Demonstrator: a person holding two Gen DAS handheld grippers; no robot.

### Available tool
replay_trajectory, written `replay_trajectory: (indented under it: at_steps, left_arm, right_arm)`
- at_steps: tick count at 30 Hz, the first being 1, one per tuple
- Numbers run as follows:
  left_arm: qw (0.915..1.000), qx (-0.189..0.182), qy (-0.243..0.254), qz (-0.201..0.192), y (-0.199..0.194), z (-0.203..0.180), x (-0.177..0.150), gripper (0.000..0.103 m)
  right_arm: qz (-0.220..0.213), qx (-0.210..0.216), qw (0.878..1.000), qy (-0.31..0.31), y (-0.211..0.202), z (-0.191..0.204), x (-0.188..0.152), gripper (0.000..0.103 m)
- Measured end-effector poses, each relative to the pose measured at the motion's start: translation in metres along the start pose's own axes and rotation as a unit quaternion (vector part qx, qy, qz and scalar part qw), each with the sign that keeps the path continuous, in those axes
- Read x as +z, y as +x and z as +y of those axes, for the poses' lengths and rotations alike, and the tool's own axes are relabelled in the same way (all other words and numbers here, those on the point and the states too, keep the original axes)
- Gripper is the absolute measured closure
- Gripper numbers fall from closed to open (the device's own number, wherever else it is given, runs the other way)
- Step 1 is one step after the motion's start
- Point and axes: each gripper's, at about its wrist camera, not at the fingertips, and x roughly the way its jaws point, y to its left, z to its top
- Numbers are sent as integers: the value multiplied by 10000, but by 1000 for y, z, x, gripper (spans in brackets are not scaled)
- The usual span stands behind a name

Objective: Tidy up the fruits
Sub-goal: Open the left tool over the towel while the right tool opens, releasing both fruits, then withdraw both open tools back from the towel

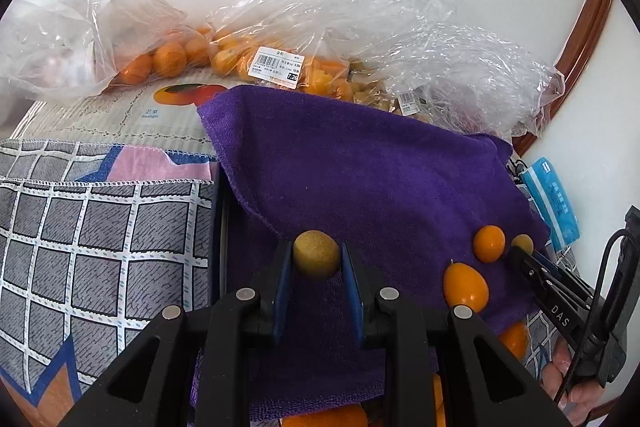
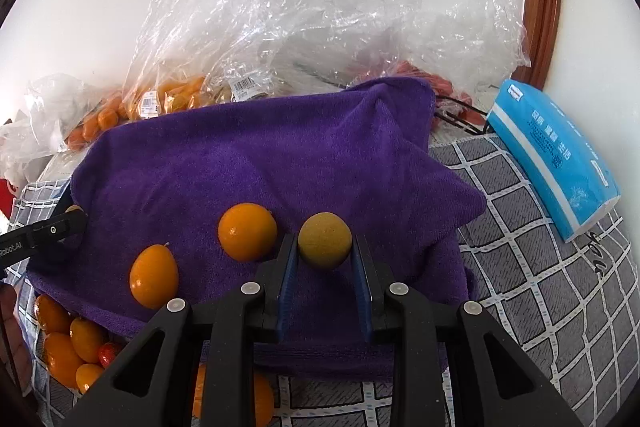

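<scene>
Left wrist view: left claw [image 1: 316, 259] clamped on a round yellow-brown fruit [image 1: 316, 254], held over the purple towel [image 1: 360, 167]. Two orange fruits [image 1: 489, 243] lie on the towel to the right, near the right claw [image 1: 520, 251], which pinches a second small yellow fruit [image 1: 522, 243]. Bags of oranges [image 1: 276, 63] behind.

Right wrist view: right claw [image 2: 325, 247] clamped on its yellow fruit [image 2: 325, 239] over the towel [image 2: 280, 155]. Round orange [image 2: 247, 231] just beside it, oval one [image 2: 154, 277] further left. Loose orange fruits [image 2: 64, 347] off the towel's lower-left edge. Blue tissue pack [image 2: 554, 159] at right.
</scene>
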Motion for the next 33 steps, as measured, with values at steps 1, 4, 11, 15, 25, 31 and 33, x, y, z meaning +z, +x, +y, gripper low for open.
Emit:
replay_trajectory:
  at_steps: [1, 4, 11, 15, 25, 31, 33]
  left_arm:
    - [10000, -12, -2, -13, 0, 0, 0, 79]
    - [10000, -26, 36, -39, 0, 0, -1, 79]
    - [10000, -68, -56, -12, -10, 1, 5, 62]
    - [9998, -14, -27, -213, -31, 3, 7, 56]
    - [9988, 186, 148, -417, -80, 4, -20, 58]
    - [9993, 116, 20, -369, -100, 10, -43, 58]
    - [9991, 120, -2, -410, -107, 12, -52, 58]
  right_arm:
    - [64, 38, 10000, 31, 1, -1, 0, 76]
    - [89, 64, 9999, 72, 2, -2, 0, 76]
    - [-63, 49, 9999, 88, -9, -1, 0, 55]
    - [-78, 79, 9998, 159, -26, 3, 3, 47]
    - [-205, 61, 9998, 26, -77, 19, -2, 46]
    - [-415, -59, 9990, -132, -108, 25, -19, 46]
    - [-421, 19, 9991, -80, -116, 24, -24, 46]
